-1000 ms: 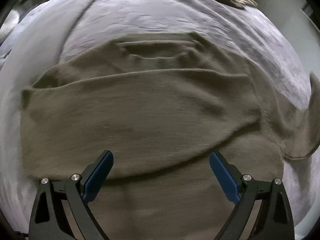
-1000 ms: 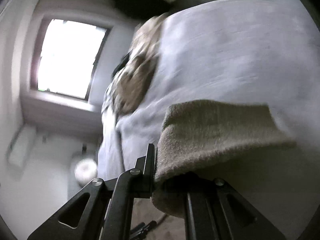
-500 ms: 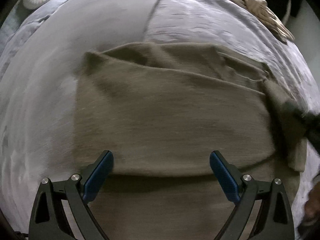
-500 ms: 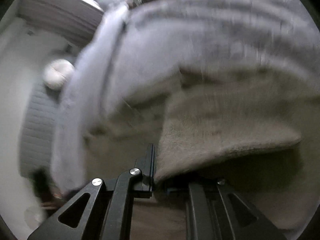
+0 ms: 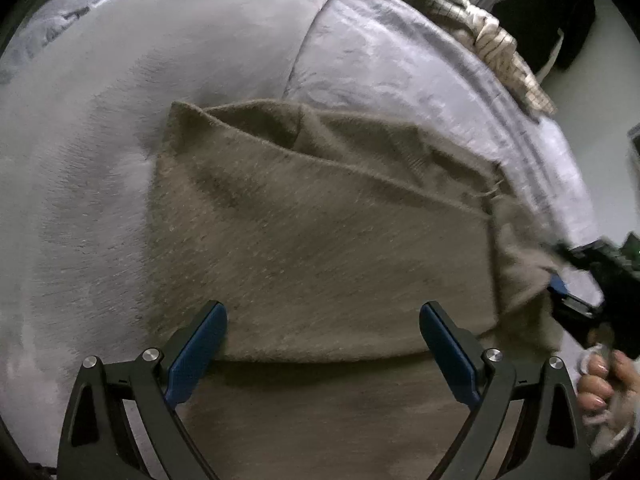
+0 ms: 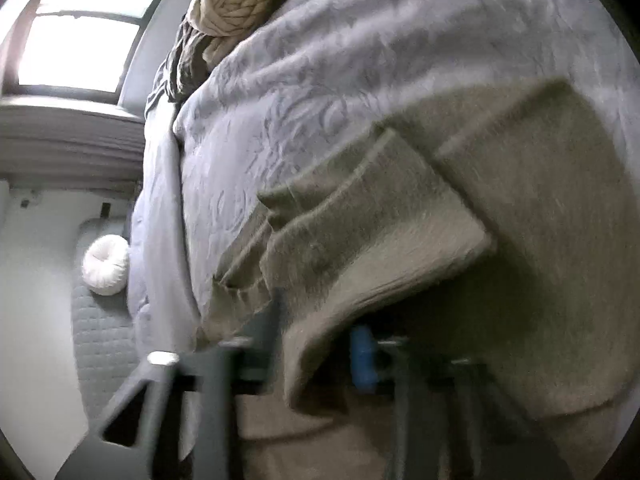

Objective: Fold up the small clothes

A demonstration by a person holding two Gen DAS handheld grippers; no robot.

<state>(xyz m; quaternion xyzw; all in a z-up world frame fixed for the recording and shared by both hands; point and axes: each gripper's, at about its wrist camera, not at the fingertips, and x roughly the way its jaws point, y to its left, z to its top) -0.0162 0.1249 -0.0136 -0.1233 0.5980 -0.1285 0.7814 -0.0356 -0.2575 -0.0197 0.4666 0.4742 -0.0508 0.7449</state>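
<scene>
Your right gripper [image 6: 320,364] pinches the sweater's [image 5: 320,232] side flap while your left gripper [image 5: 322,344] hovers wide apart, the folded edge running crosswise just ahead of its fingers on the bedspread [image 5: 160,60].

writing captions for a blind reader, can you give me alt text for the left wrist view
A taupe fuzzy garment, partly folded, lies on a pale grey bedspread, with the open left hand-held gripper hovering over its near edge. At the right edge, the right hand-held gripper pinches the garment's side, and a plaid cloth sits at the far side of the bed.
</scene>
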